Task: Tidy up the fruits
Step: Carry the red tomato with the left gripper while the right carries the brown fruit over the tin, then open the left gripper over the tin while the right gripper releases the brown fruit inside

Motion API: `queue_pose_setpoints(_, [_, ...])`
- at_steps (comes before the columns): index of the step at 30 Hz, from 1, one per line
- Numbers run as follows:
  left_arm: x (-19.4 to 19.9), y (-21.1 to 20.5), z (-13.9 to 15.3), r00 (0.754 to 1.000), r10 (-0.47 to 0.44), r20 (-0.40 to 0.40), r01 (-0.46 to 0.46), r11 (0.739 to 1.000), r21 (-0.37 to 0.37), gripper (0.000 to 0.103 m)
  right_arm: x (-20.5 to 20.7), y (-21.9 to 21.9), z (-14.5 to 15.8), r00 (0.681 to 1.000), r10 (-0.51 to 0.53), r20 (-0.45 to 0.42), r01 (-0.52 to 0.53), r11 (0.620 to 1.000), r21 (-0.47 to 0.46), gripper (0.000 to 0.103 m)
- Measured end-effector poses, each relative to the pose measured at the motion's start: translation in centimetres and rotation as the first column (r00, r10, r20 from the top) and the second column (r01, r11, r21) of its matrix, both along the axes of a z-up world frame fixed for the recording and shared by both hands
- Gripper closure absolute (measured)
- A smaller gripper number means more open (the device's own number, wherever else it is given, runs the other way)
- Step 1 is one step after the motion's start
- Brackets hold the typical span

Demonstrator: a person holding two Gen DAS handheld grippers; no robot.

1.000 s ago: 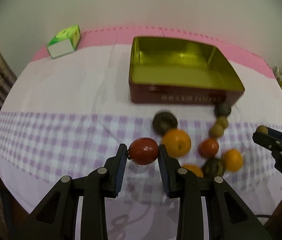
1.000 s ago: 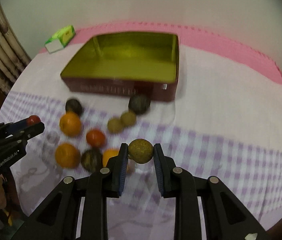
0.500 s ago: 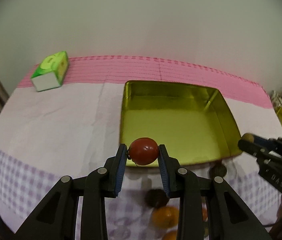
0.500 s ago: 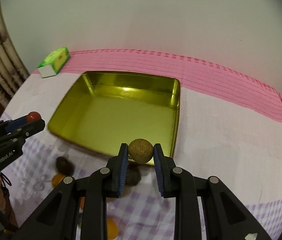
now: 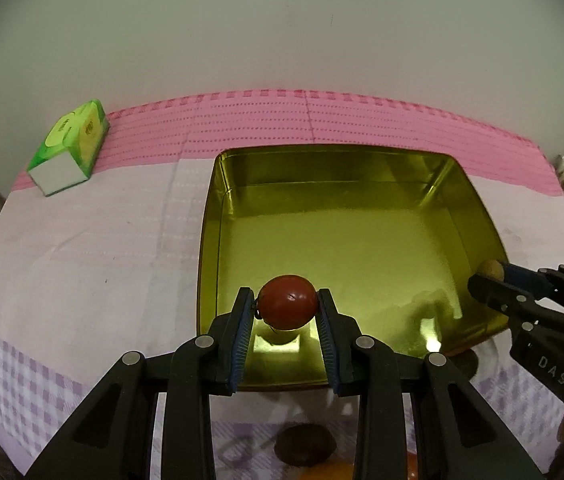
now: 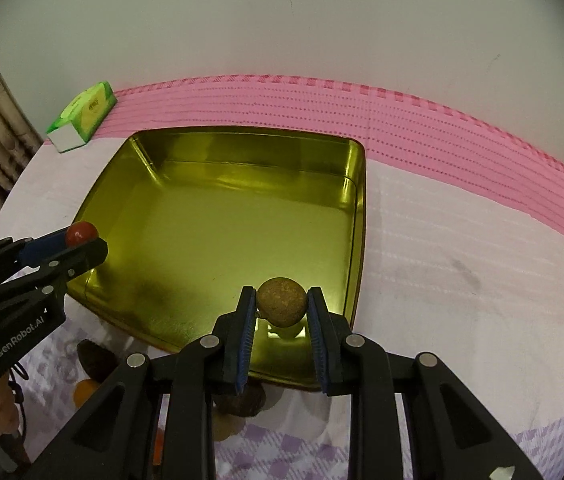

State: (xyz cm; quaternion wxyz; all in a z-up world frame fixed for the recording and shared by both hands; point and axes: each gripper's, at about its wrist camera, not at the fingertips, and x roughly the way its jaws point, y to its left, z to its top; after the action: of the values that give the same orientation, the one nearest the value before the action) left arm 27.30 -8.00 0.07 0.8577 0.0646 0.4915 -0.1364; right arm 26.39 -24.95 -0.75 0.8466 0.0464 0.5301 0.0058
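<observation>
The left gripper (image 5: 287, 312) is clamped on a red tomato (image 5: 288, 307), its blue pads pressed against both sides, held over the near left part of the gold tin (image 5: 478, 216). The right gripper (image 6: 282, 307) is closed tight on a small brown fruit (image 6: 282, 302), held over the tin's near right corner. The tin lies open toward the far edge of the counter (image 6: 462, 264), just short of the pink strip of cloth. A green tissue pack (image 5: 68, 152) sits at the far left corner. More fruits (image 6: 96, 360) lie on the checked cloth beside the tin's near edge.
</observation>
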Motion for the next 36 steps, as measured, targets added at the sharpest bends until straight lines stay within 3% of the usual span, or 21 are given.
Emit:
queue_pose_setpoints(23, [0.3, 0.2, -2.4, 0.998, 0.028, -0.049, -0.026, 0.999, 0.041, 0.07, 0.5, 0.1, -1.3, 0.999, -0.002, -0.048, 0.002, 1.0, -0.008, 0.078])
queue_pose_setpoints(27, [0.4, 0.1, -2.4, 0.997, 0.03, -0.064, -0.027, 0.999, 0.047, 0.07, 0.5, 0.2, -1.2, 0.999, 0.006, -0.047, -0.006, 1.0, -0.003, 0.069])
queue_pose_setpoints(36, [-0.5, -0.1, -1.5, 0.998, 0.02, -0.053, -0.018, 0.999, 0.043, 0.068, -0.3, 0.4, 0.0, 1.0, 0.014, -0.027, -0.014, 1.0, -0.004, 0.061])
